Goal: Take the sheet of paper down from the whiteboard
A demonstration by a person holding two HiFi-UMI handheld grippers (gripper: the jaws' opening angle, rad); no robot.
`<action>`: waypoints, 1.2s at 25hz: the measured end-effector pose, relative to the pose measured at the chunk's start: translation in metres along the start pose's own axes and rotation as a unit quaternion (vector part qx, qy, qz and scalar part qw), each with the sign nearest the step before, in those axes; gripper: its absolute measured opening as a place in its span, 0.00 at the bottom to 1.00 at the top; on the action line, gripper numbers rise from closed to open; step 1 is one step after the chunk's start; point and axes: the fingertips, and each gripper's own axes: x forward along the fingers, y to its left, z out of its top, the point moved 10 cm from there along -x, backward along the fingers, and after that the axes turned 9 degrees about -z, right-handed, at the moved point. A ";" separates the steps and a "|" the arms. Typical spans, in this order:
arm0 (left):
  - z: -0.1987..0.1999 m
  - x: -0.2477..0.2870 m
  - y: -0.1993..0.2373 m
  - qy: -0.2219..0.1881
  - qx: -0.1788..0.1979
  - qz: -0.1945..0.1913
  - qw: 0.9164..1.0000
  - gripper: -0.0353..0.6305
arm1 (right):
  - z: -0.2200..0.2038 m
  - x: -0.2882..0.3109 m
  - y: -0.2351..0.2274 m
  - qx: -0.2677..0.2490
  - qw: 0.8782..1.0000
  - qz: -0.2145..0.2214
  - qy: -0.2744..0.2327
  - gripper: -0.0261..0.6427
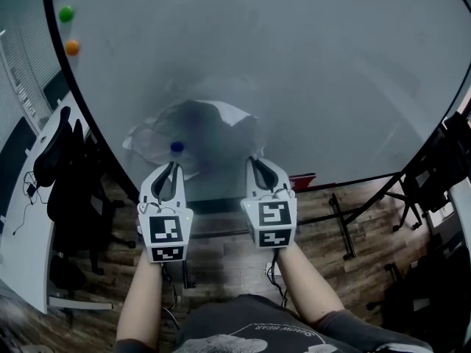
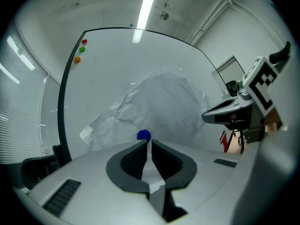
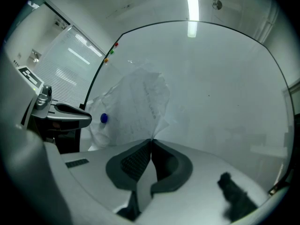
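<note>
Though the left gripper [image 1: 175, 166] and right gripper [image 1: 254, 160] each clamp the lower edge of the crumpled sheet of paper [image 1: 213, 123], it hangs on the whiteboard [image 1: 309, 65], pinned by a blue magnet [image 1: 176, 147]. Grasp looks done; pulling it free is left.

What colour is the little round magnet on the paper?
Blue. The magnet on the sheet of paper shows best in the left gripper view.
</note>
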 end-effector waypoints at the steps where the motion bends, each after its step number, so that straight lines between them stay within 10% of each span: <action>1: 0.001 0.003 -0.001 -0.002 0.007 0.005 1.000 0.08 | 0.000 0.000 0.000 0.000 1.000 0.000 0.000 0.08; 12: 0.002 0.028 -0.003 -0.023 0.027 0.067 0.997 0.34 | 0.000 0.001 -0.003 -0.001 1.000 0.007 0.000 0.08; 30: 0.001 0.041 0.003 -0.029 -0.010 0.101 0.994 0.28 | -0.002 0.007 -0.004 0.004 1.000 0.011 0.005 0.08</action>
